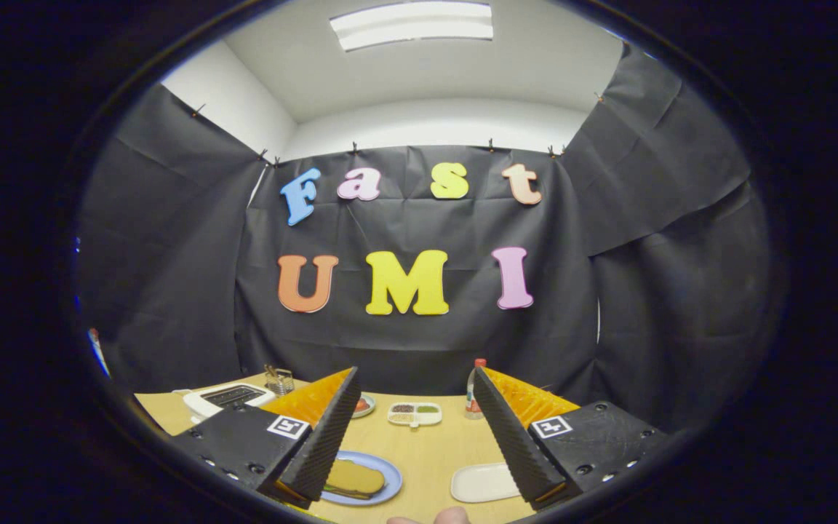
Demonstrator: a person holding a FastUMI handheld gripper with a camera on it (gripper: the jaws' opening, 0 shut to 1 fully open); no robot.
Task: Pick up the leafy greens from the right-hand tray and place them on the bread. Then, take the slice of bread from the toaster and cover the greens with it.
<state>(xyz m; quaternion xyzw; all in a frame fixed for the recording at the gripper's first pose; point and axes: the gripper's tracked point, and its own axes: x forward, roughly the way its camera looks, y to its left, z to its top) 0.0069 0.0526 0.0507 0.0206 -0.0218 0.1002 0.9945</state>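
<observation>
My gripper (415, 375) is held above the wooden table (426, 451), open, with nothing between its fingers. Below the left finger a blue plate (384, 486) carries a brown slice of bread (356, 477). A thin dark green edge (342, 491) shows under the slice. Beside the right finger lies the white right-hand tray (481, 482), and its visible part is bare. The white toaster (226, 397) stands far left beyond the left finger. Its slots look dark, and I cannot tell what is in them.
At the back of the table stand a small dish with something red (364, 405), a white divided dish of condiments (414, 413) and a bottle with a red cap (473, 397). A small wire holder (280, 380) is behind the toaster. A person's fingertip (452, 516) shows nearest me.
</observation>
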